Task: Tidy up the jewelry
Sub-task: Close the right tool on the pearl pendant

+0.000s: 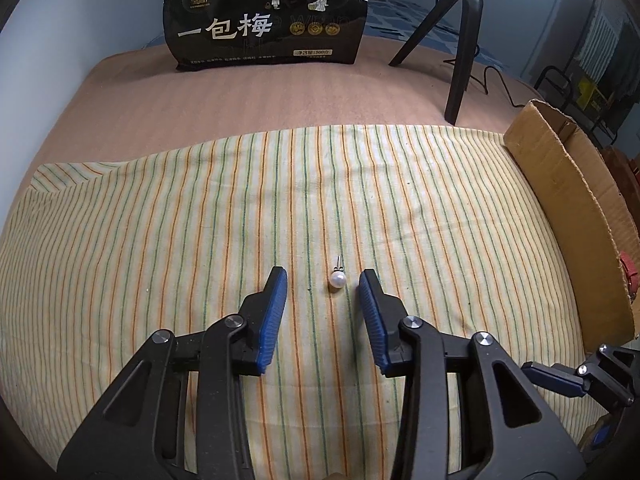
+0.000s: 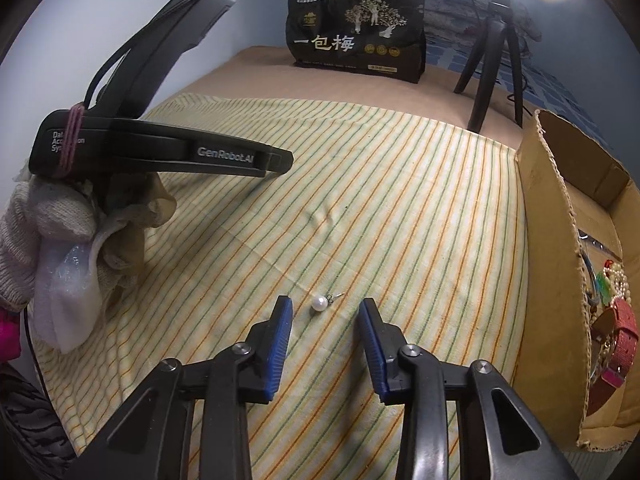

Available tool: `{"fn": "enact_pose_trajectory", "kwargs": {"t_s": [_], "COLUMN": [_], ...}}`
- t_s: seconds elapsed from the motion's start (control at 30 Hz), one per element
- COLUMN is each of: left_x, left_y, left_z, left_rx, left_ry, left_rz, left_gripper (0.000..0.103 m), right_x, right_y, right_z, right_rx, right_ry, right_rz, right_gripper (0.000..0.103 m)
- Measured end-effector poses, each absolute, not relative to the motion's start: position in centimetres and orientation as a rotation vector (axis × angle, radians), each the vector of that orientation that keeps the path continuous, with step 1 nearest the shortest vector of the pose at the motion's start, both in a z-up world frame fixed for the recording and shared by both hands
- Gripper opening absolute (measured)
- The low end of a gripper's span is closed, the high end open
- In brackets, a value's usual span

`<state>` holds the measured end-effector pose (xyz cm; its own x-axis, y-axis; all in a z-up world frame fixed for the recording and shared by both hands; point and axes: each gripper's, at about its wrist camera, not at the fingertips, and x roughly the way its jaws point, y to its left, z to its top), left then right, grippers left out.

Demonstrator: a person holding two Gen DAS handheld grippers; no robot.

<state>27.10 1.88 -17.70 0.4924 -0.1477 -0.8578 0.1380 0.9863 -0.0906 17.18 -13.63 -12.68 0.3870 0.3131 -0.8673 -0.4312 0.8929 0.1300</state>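
In the left wrist view a white pearl stud earring [image 1: 337, 280] lies on the striped cloth [image 1: 160, 240], its post pointing away. My left gripper [image 1: 323, 276] is open around it; the pearl sits nearer the right pad, and neither blue pad touches it. The right wrist view also shows a pearl stud [image 2: 319, 303] on the cloth, post pointing right. My right gripper [image 2: 325, 302] is open around it, pads apart from the pearl. I cannot tell whether it is the same stud. A gloved hand [image 2: 48, 216] holds the left gripper's body [image 2: 160, 152] at the left.
An open cardboard box [image 2: 552, 240] stands at the right edge of the cloth, holding a pink watch strap [image 2: 618, 336] and beaded jewellery. A black snack bag [image 1: 264, 16] and a small tripod [image 1: 460, 40] stand at the back. The right gripper's finger [image 1: 556, 376] shows at lower right.
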Motion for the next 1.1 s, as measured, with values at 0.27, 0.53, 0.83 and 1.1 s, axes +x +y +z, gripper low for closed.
{"fn": "enact_pose_trajectory", "kwargs": {"t_s": [0.27,0.53,0.83,1.1], "left_x": [27.0,26.7,26.3,25.9], "left_y": [1.4,1.8,2.4,2.5], "left_z": [-17.9,-17.5,-16.9,-14.6], "left_rx": [0.002,-0.006,-0.024,-0.061], "left_ry": [1.046,1.046,1.031,0.987], "left_rz": [-0.188,-0.189,-0.179,-0.193], "left_gripper": [0.014,0.007,0.006,0.006], "right_x": [17.0,17.1,17.1,17.1], "right_y": [-13.2,-13.6,-13.8,-14.4], "right_z": [-12.8,-12.7,-12.0,-10.2], "right_rx": [-0.150,-0.112,-0.108,-0.083], "right_ry": [1.073,1.076,1.059,1.020], "right_rz": [0.487,0.489,0.487,0.490], "right_gripper": [0.015,0.006,0.006,0.006]}}
